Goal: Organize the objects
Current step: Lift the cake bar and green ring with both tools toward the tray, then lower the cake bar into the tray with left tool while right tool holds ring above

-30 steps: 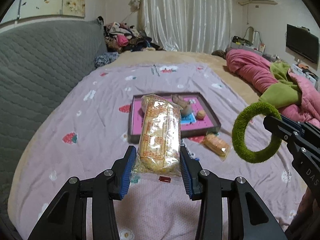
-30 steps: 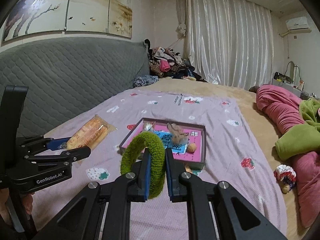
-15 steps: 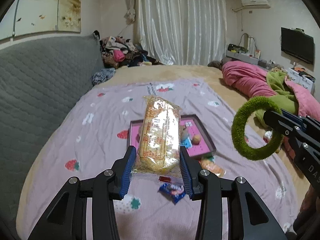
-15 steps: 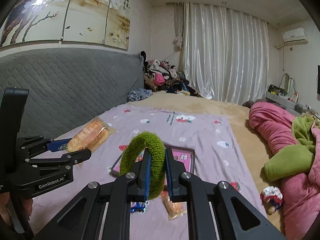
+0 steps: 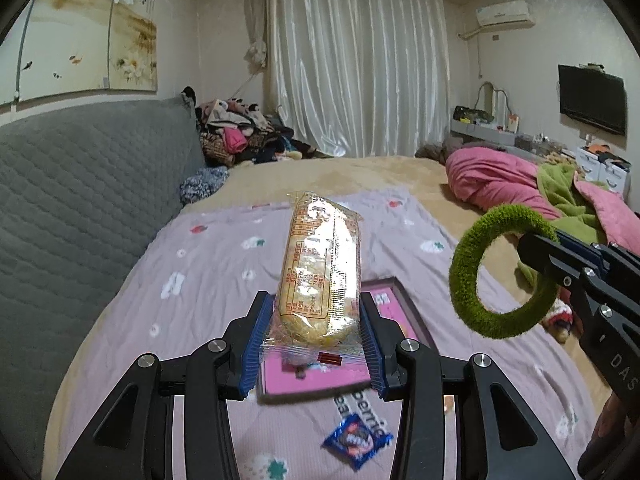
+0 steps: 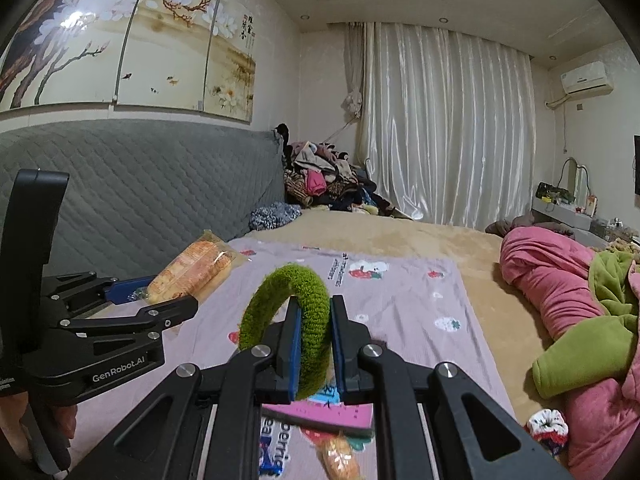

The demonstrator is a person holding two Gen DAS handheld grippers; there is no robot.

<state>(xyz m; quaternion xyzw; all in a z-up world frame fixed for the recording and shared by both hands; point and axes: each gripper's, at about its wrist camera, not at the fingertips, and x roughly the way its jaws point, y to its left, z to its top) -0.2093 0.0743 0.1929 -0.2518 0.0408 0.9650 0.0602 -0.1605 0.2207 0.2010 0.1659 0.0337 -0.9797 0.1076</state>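
Both grippers hold items in the air above the bed (image 5: 168, 264).

Left gripper (image 5: 316, 344): fingers (image 5: 254, 344) clenched on the near end of a snack pack (image 5: 320, 272), centre of the left view; long axis runs away from the camera, far end tipped up and slightly toward upper left; seen from the right view it sits at left centre, pointing upper right. Right gripper (image 6: 312, 348): fingers (image 6: 295, 348) clamped tight on a green ring (image 6: 296, 312), lower centre of that view, ring standing on edge; in the left view its open face shows at right centre. Below, a pink tray (image 5: 396, 312) lies flat on the sheet, lower centre. Blue wrapper (image 5: 356, 442) on the sheet near the bottom edge; an orange snack (image 6: 340, 460) lies at the bottom of the right view, just past the tray.
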